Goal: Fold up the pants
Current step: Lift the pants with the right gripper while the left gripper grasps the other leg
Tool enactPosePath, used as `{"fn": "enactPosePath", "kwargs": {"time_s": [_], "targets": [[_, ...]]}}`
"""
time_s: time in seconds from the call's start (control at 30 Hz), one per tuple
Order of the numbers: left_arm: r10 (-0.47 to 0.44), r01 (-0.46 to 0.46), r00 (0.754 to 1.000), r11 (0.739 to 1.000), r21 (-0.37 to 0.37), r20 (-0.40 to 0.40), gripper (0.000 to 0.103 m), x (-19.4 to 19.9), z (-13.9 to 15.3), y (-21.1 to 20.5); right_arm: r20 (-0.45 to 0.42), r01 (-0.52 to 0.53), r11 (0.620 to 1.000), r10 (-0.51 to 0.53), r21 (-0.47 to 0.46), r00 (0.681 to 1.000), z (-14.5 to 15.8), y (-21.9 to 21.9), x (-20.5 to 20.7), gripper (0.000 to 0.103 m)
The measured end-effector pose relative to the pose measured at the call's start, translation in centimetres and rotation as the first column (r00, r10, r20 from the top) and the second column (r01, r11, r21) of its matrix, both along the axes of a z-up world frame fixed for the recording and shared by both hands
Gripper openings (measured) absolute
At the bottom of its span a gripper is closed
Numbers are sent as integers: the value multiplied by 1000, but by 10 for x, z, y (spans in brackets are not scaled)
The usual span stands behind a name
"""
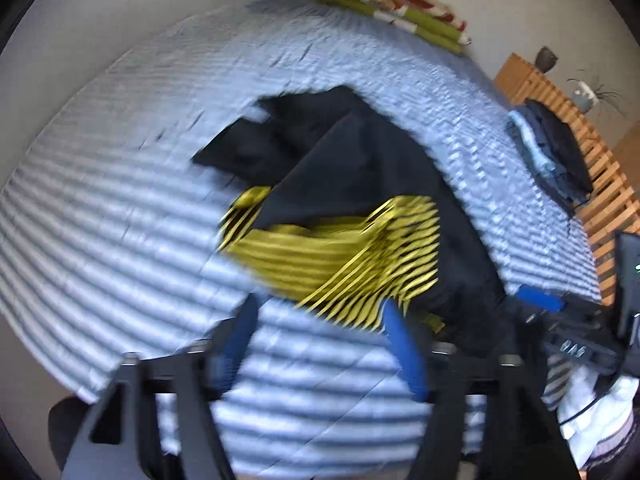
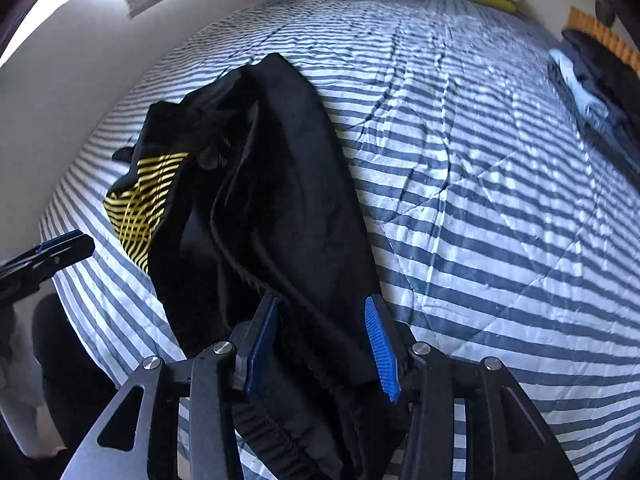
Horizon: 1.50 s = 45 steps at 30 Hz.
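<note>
Black pants (image 2: 260,180) with a yellow-striped panel (image 2: 148,192) lie crumpled on the striped bed (image 2: 480,200). My right gripper (image 2: 320,344) stands open, with black fabric and the elastic waistband (image 2: 272,432) running between its blue pads, at the bed's near edge. The left wrist view is motion-blurred. There my left gripper (image 1: 320,344) is open over bare bedcover, just short of the yellow panel (image 1: 320,260) of the pants (image 1: 360,152). Its fingers (image 2: 48,256) show at the left edge of the right wrist view.
Folded green and patterned blankets (image 1: 400,4) lie at the head of the bed. A stack of folded dark and light-blue clothes (image 1: 552,152) sits at the bed's right edge by wooden slats (image 1: 600,184). A white wall (image 2: 60,80) runs along the left side.
</note>
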<state>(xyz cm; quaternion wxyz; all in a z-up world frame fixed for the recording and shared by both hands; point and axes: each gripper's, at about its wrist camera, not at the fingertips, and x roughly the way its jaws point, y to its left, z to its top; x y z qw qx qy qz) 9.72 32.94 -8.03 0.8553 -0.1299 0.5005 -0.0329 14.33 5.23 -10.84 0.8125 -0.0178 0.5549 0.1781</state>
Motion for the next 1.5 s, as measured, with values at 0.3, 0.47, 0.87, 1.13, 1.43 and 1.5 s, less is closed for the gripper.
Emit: {"fn": "enactPosePath", "kwargs": {"time_s": [0.3,0.47,0.87,1.13,1.43,1.5], "targets": [[-110,116,992,986,121,-55,43,59,-31,-68,-17,33,999,-33,4,999,1,-18,-8,45],[-61,61,997,998,1,-46,31,26,-30,-24,-18,3,999,-3,-32,1000,-5,-20,-14,46],[54,-51,997,997,59,-51,55,-33,-11,42,11,-27,997,28,-68,1000,-14,-10,-25,46],[-3,5,1000,995,98,-18,85,4,-2,0,59,-32,998,35,-45,998,1,2,-8,46],[17,-16,989,1000,13,-144,22,-9,-61,-8,36,-184,972,192,-148,981,-15,62,5,7],[31,-36,989,999,-32,-145,13,-6,-62,0,73,-174,967,190,-184,979,-9,66,7,4]]}}
